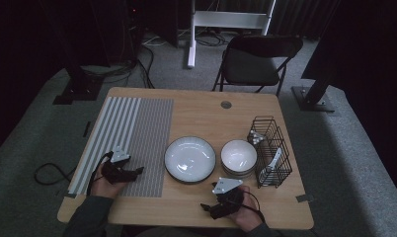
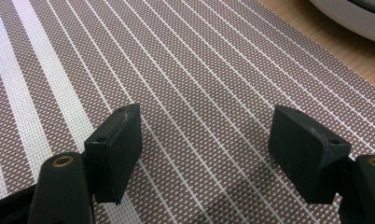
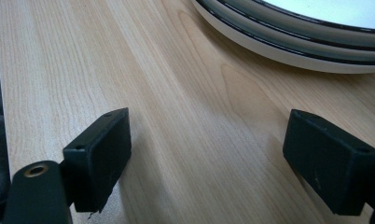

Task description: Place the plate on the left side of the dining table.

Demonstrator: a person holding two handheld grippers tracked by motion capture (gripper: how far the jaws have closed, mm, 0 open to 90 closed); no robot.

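Here both sets of jaws stand wide apart with nothing between them. The left gripper (image 1: 137, 171) hovers low over the striped placemat (image 1: 137, 133), and the right gripper (image 1: 207, 208) sits just above the bare table (image 1: 201, 111), pointing toward the stacked plates (image 1: 190, 159) nearby.

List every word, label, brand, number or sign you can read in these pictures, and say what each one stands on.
None: no readable text stands anywhere.
The striped placemat carries lines and weave, no lettering.
The plate, the stacked bowls and the wire rack show no marks.
The left hand-held gripper and the right hand-held gripper bear no label on their pads.
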